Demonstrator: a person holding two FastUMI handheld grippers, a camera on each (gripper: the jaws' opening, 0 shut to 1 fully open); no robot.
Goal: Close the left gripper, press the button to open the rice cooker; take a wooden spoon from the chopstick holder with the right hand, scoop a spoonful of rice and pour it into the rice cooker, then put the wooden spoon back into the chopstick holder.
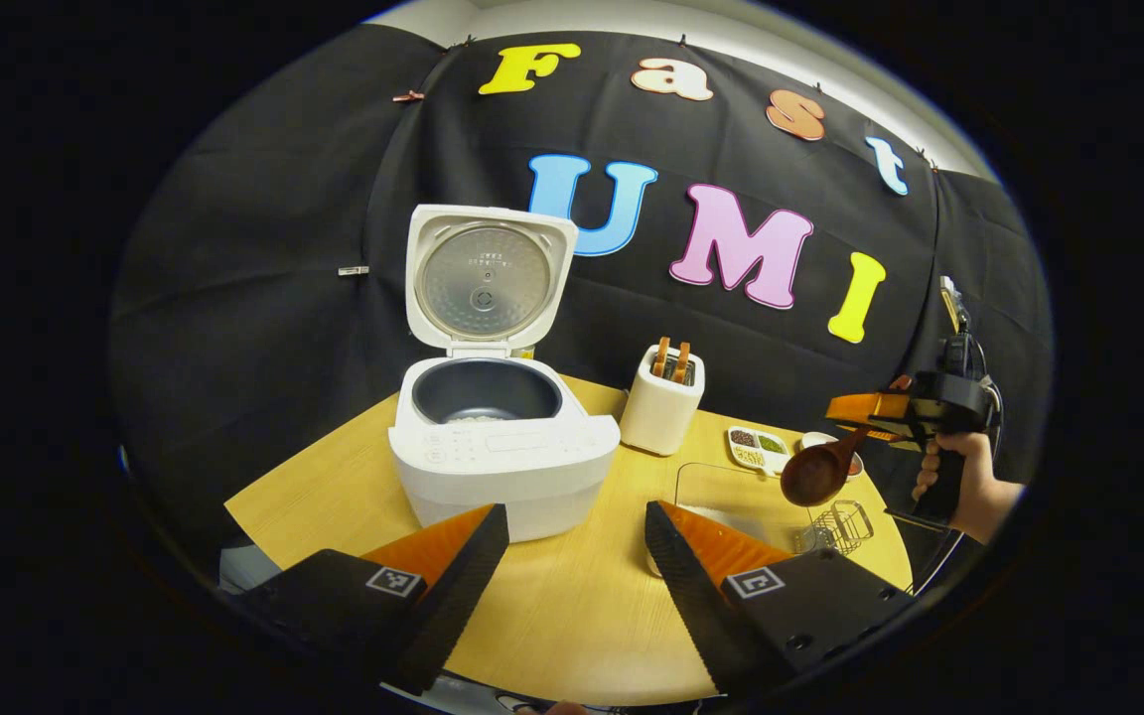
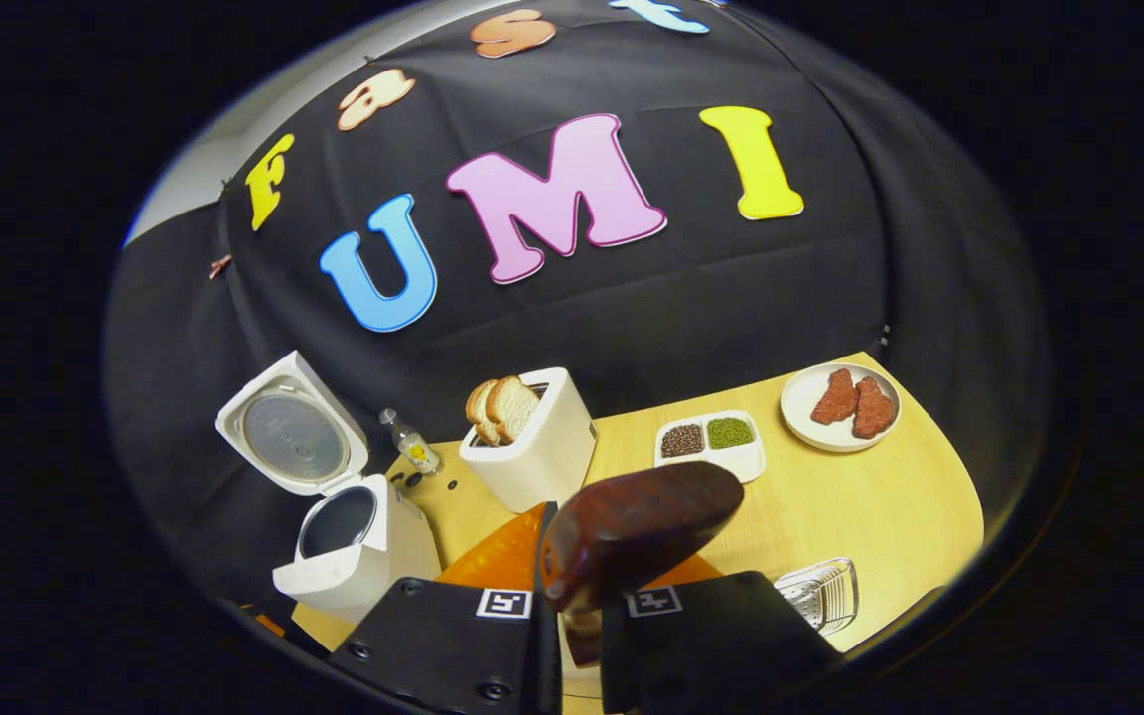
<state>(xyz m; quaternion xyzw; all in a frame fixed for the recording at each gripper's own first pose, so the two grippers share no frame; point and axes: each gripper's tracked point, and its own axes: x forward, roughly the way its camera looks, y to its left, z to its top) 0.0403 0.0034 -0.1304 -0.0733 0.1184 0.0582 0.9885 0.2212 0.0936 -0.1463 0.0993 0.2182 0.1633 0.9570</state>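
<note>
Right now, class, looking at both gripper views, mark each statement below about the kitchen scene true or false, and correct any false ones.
1. The white rice cooker has its lid closed. False: the lid stands open.
2. The right claw holds the dark wooden spoon. True.
3. The left claw is shut. False: its fingers stand apart.
4. The round white plate carries two reddish pieces. True.
5. The white divided tray of grains sits on the cooker. False: it lies on the light wooden table.

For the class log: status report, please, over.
Left claw open, idle. Right claw shut on wooden spoon. Rice cooker lid up. Path clear.
</note>
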